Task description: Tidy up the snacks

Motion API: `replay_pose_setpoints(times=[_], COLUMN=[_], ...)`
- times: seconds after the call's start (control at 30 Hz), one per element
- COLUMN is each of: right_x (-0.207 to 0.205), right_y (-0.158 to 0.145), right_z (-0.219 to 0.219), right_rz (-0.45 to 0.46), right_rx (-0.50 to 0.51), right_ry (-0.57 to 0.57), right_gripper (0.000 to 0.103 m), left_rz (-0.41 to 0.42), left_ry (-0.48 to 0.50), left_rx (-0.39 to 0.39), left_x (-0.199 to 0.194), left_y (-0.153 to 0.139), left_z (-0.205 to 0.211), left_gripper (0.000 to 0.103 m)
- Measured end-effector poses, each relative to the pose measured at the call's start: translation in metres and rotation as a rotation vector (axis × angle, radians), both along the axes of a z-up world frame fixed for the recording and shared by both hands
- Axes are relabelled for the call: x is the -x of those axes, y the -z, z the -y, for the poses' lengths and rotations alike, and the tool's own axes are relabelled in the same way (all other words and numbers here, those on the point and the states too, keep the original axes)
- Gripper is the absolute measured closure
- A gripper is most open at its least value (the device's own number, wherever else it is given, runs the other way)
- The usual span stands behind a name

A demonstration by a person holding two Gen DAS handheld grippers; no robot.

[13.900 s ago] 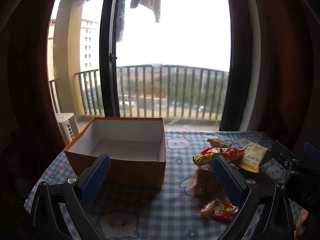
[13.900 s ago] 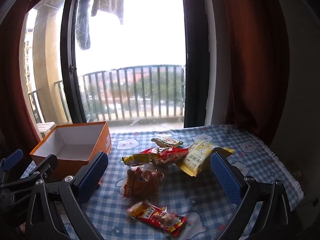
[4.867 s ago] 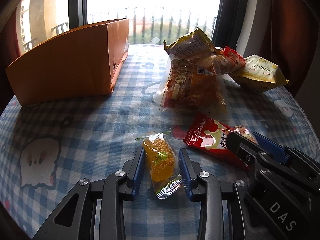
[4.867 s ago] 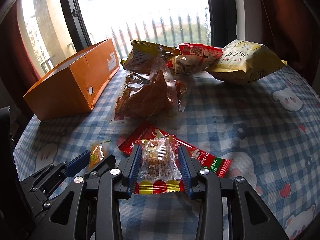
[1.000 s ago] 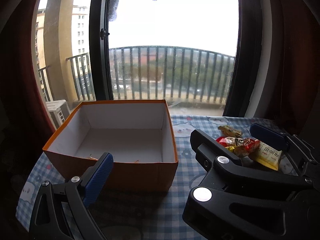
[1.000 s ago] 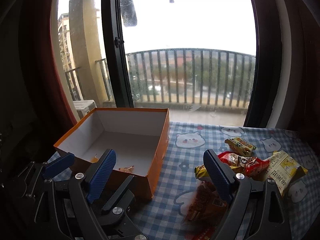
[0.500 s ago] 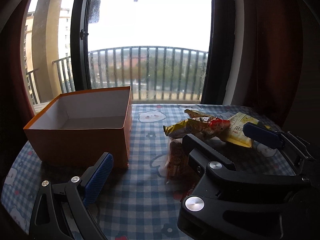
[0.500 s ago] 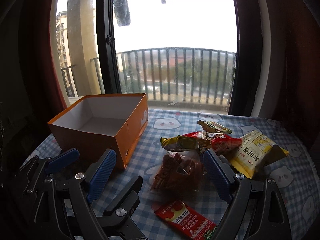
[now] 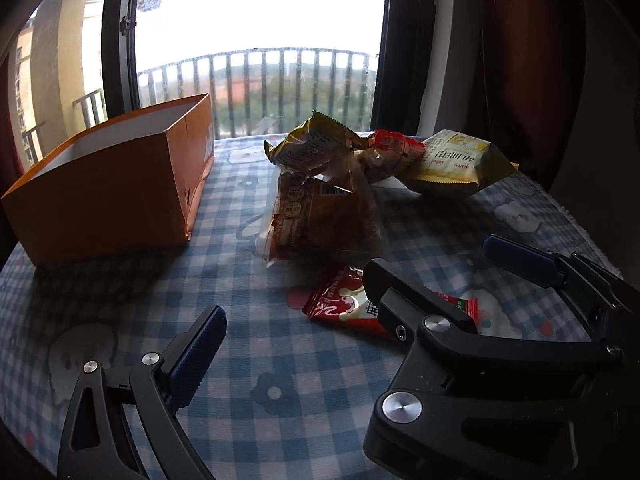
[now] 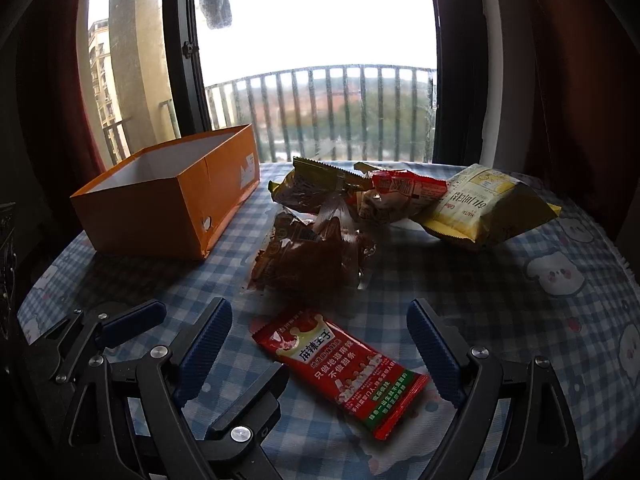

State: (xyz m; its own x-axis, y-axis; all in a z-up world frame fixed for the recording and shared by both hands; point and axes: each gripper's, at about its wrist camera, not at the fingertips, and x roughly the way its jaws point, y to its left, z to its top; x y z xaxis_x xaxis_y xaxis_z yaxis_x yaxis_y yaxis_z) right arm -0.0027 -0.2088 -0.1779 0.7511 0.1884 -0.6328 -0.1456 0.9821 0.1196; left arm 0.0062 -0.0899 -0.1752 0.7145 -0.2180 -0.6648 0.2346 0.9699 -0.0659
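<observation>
A flat red snack packet point(image 10: 340, 364) lies on the checked cloth between the blue pads of my right gripper point(image 10: 320, 340), which is open and not touching it. My left gripper point(image 9: 324, 332) is also open and empty; its right finger is hidden behind the right gripper's black frame. It sits just left of the right gripper, and one of its padded fingers point(image 10: 132, 324) shows there. The orange box point(image 10: 168, 204) stands open-topped at the far left. The red packet point(image 9: 340, 308) is partly covered in the left wrist view.
Beyond the red packet lies a clear bag of brown snacks point(image 10: 312, 256). Behind it are a gold packet point(image 10: 312, 184), a red-and-white packet point(image 10: 404, 192) and a yellow bag point(image 10: 484, 204). The round table point(image 10: 500, 300) drops off at right; window and curtains stand behind.
Both grippers have come down and swung right, away from above the orange box toward the snacks. The red packet now lies between the right gripper's fingers. Both have stayed open.
</observation>
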Motion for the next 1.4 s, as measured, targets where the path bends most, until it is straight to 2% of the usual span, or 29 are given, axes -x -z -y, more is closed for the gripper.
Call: replay_pose_setpoints(times=[0.27,0.43,0.5,0.63,0.77,0.9,1.07,1.4], right_x=[-0.003,-0.013,-0.017,-0.024,-0.032,-0.042,-0.051,-0.058], right_y=[0.033,0.042,0.044,0.043,0.044,0.048,0.053,0.058], right_z=[0.007,0.013,0.015,0.021,0.03,0.04,0.031,0.007], right_rz=[-0.067,-0.099,-0.114,-0.12,-0.121,-0.15,-0.189,-0.232], right_rx=[-0.009,-0.024,-0.033,-0.052,-0.059,-0.109,-0.077,0.072], right_ry=[-0.019,0.004,0.005,0.016,0.04,0.062,0.004,-0.062], right_gripper=[0.012,0.012,0.012,0.012,0.012,0.012,0.012,0.012], left_rz=[-0.127,-0.141,-0.153,-0.167,-0.136,-0.163,-0.172,-0.179], left_ry=[-0.022,-0.039,-0.044,-0.026,-0.009,0.021,0.014,0.028], left_rx=[-0.03,-0.058,-0.092,-0.109,-0.142,-0.137,-0.114,-0.107], left_x=[-0.008,-0.018,-0.024,-0.037,-0.052,-0.062,-0.052,-0.035], left_y=[0.033,0.037,0.039,0.037,0.037,0.036,0.037,0.037], left_z=[-0.001,0.0,0.003,0.009,0.017,0.024,0.011,-0.006], left_gripper=[0.004,0.005,0.003,0.003,0.0,0.001,0.0,0.0])
